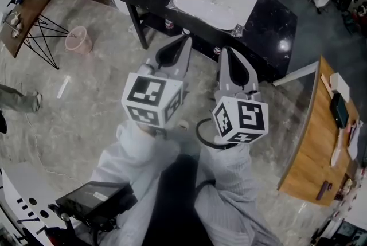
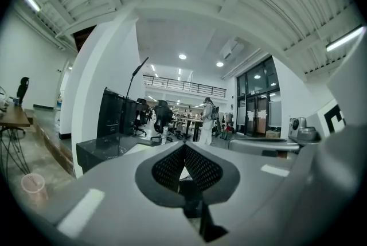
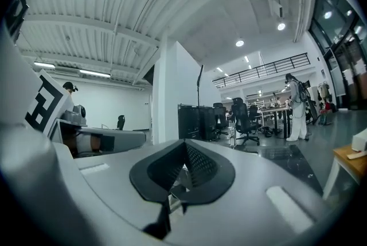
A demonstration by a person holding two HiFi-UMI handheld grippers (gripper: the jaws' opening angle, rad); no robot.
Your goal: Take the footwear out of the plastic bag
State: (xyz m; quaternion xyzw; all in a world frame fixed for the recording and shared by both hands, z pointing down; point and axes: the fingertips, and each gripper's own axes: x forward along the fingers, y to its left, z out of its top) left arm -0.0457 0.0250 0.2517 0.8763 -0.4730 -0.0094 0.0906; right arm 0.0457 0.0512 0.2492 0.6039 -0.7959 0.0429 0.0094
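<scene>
A white plastic bag lies flat on a black marble table ahead of me; no footwear shows through it. My left gripper and right gripper are held side by side in the air, short of the table's near edge and pointing at it. Both are shut with nothing between the jaws. In the left gripper view the left gripper has its black pads closed together, with the table's edge beyond. The right gripper looks the same in its own view, closed and empty.
A pink bin stands on the floor at left, near a wooden table on black legs. A wooden desk runs along the right. A black device sits low at left. A person in white stands far off among office chairs.
</scene>
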